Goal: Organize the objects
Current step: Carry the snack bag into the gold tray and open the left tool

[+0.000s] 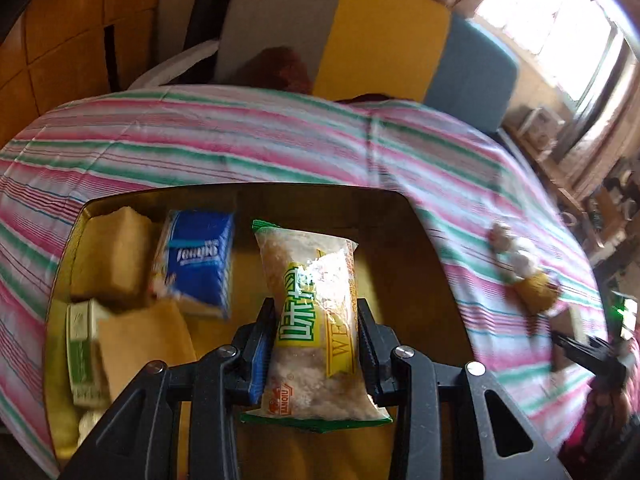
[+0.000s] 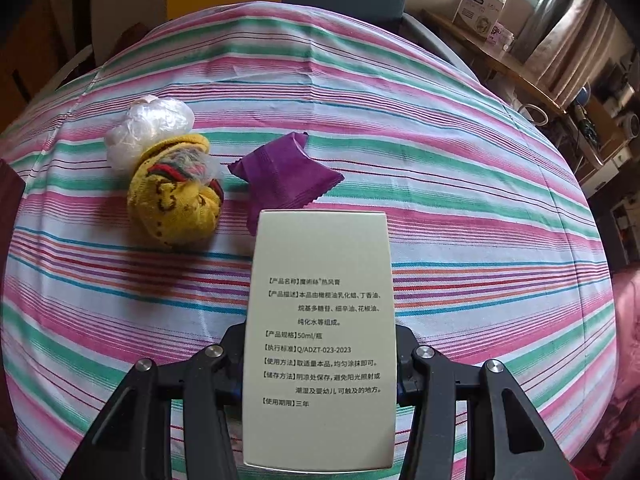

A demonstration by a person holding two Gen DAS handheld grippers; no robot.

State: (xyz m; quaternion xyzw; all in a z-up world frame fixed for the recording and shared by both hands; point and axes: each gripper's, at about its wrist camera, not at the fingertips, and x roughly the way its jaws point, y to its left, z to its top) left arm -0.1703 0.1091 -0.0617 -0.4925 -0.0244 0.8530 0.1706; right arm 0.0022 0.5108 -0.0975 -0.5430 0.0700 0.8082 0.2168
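the left hand-held gripper [image 1: 316,344] squeezes a snack bag [image 1: 314,320] over the yellow tray [image 1: 420,264]; the slippery bag could slide out. the right hand-held gripper [image 2: 320,360] grips a pale box [image 2: 320,340] above the striped bed [image 2: 460,240] and could tip it

You have one snack packet [image 1: 316,320], one blue tissue pack [image 1: 198,260], one green-and-white box [image 1: 82,344], two tan pieces [image 1: 114,258] in the one tray [image 1: 420,248], plus one pale printed carton [image 2: 320,332], one purple sachet [image 2: 286,174], one yellow sock ball [image 2: 174,196] and one crumpled clear bag [image 2: 148,126].
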